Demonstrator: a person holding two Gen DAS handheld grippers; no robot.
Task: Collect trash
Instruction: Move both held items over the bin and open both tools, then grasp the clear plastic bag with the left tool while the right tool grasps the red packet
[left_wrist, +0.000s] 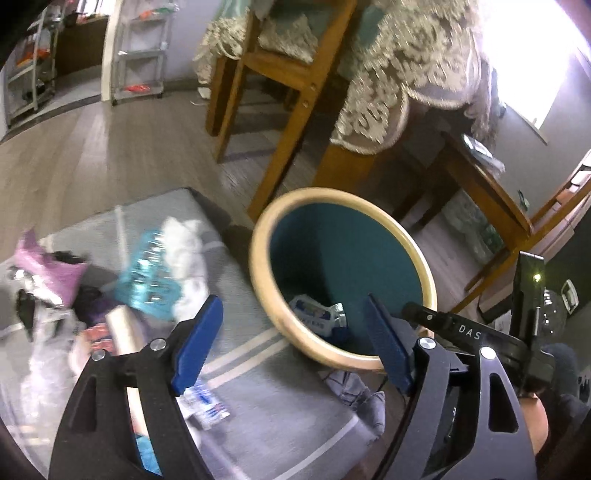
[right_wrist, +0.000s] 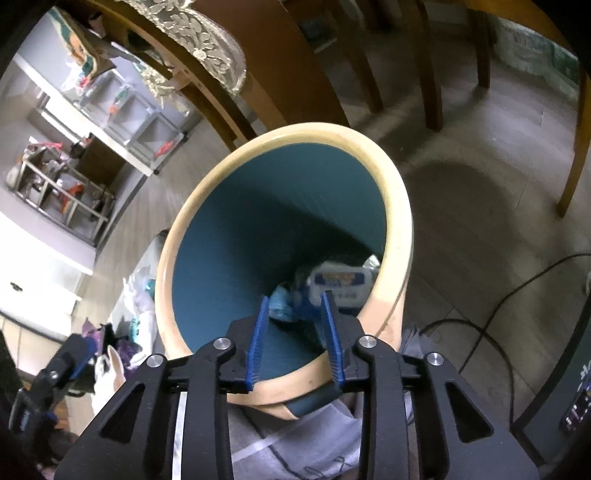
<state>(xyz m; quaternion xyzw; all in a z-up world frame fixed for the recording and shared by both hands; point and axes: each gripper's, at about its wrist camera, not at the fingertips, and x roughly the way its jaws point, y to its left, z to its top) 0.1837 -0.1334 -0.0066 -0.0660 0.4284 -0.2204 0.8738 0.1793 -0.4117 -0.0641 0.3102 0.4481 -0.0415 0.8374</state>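
A bin with a cream rim (left_wrist: 269, 306) and a teal inside stands at the edge of a grey mat (left_wrist: 258, 424). At its bottom lie a white-and-blue wrapper (right_wrist: 340, 280) and a crumpled light-blue piece (right_wrist: 282, 302). My left gripper (left_wrist: 293, 306) is open wide and empty, beside the bin over the mat. My right gripper (right_wrist: 295, 299) is open over the bin's mouth with its near rim (right_wrist: 280, 387) under the fingers and nothing pressed between the pads. On the mat lie a white tissue (left_wrist: 184, 251), a teal plastic pack (left_wrist: 147, 277), a pink bag (left_wrist: 48, 266) and a small wrapper (left_wrist: 207, 402).
Wooden chair legs (left_wrist: 288, 140) and a table with a lace cloth (left_wrist: 399, 74) stand just behind the bin. Black cables (right_wrist: 491, 321) run over the wooden floor to its right. Metal shelf carts (left_wrist: 140, 51) line the far wall. A person's hand (left_wrist: 535, 417) holds the right tool.
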